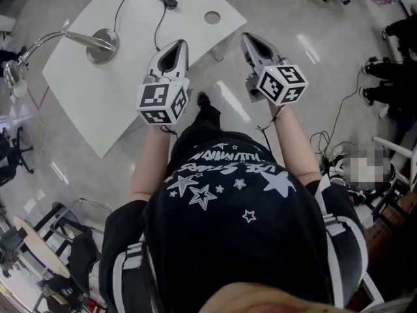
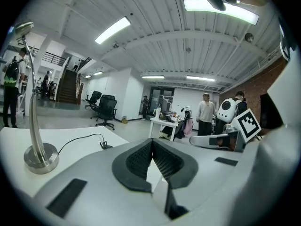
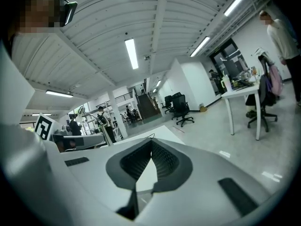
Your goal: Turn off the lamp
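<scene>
Head view first: the person stood at the near corner of the white table (image 1: 195,2), both arms out; the left gripper (image 1: 180,43) hung over the table's near edge and the right gripper (image 1: 248,37) just off its corner. The lamp (image 1: 102,45) sat on its round base well apart to the left, neck arching out past the table's edge; its cable (image 1: 120,10) trailed to a dark lump (image 1: 169,2), perhaps a switch, too small to tell.

Over to the left gripper view: jaws pressed together, nothing between them; the lamp's base off to the left on the table, the lamp head high in the corner; whether it glowed could not be made out.

Right gripper view: jaws likewise closed and empty; only the table's corner showed beyond the tips.

By the look of it, the task had barely begun; neither gripper touched the lamp or its cable; finding and working the switch was all still to do.
</scene>
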Motion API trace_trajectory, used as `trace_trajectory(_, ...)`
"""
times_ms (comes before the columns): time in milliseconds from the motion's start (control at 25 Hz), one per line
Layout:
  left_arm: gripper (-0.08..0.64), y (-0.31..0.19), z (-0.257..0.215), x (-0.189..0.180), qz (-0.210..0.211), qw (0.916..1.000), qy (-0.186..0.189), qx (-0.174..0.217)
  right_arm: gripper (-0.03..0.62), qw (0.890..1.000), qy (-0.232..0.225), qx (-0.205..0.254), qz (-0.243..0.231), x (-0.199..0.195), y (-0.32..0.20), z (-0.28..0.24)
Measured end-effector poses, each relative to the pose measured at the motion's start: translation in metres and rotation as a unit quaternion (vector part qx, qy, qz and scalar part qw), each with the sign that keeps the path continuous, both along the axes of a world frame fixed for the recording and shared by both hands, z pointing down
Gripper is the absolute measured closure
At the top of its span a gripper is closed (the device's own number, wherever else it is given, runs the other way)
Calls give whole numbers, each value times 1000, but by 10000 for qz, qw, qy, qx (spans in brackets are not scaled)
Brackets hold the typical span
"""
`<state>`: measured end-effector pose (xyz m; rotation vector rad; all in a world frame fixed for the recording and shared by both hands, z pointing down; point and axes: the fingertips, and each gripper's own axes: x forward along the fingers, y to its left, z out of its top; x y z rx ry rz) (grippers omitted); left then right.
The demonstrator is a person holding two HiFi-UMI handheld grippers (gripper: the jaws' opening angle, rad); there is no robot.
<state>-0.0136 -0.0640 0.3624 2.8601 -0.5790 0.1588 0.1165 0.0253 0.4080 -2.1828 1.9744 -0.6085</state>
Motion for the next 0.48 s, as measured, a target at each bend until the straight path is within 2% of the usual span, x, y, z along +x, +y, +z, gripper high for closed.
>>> trace_trajectory(480,549,-85,16,21,-188,9996,31,-226,586,9996,-4,-157,-213,19,-95,6)
